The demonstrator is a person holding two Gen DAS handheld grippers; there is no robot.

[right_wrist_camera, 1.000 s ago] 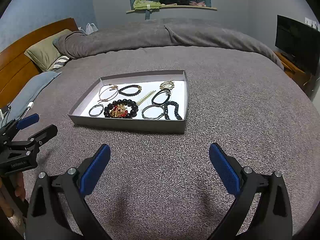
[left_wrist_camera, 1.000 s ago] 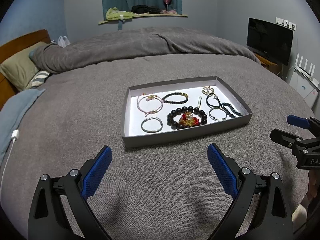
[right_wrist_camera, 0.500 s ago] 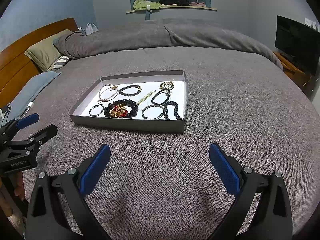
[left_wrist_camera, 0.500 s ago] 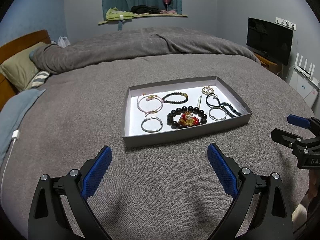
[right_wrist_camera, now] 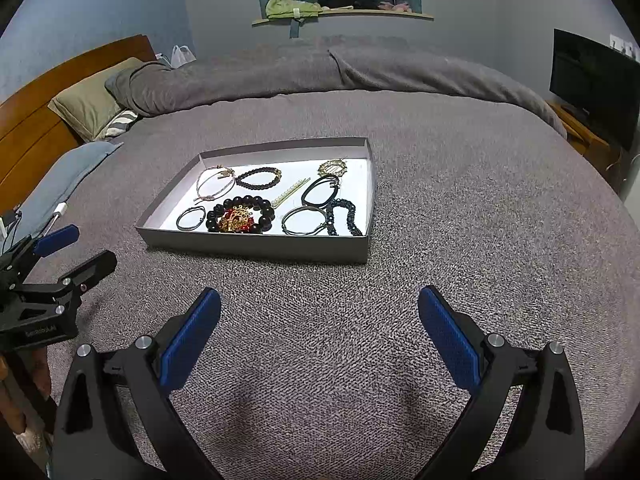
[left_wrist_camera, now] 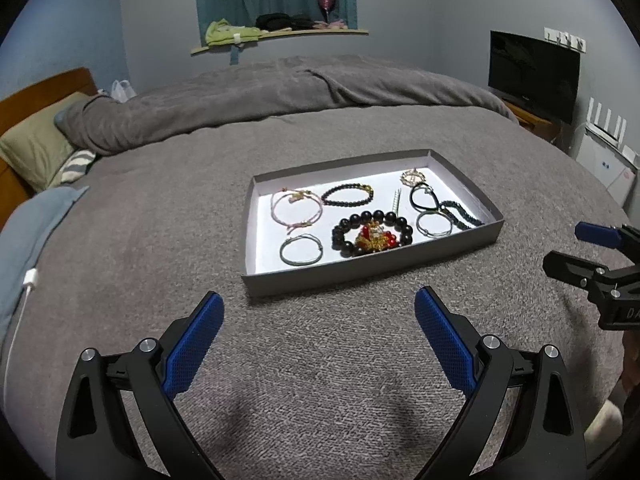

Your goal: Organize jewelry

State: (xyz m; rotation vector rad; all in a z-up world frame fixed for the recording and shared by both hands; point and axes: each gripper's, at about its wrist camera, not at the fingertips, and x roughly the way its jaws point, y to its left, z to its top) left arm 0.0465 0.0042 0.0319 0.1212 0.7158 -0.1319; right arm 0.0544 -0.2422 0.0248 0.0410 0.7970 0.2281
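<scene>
A shallow grey tray with a white floor lies on the grey bed. It holds several bracelets: a big black bead bracelet with a red and gold charm, a pink cord bracelet, a thin silver bangle, a dark bead bracelet, a pearl hair clip and a dark braided chain. My left gripper is open and empty, short of the tray's near wall. My right gripper is open and empty, also short of the tray.
The grey blanket covers the bed all around the tray. Pillows and a wooden headboard are at the left. A white charging cable lies at the left edge. A television stands at the right.
</scene>
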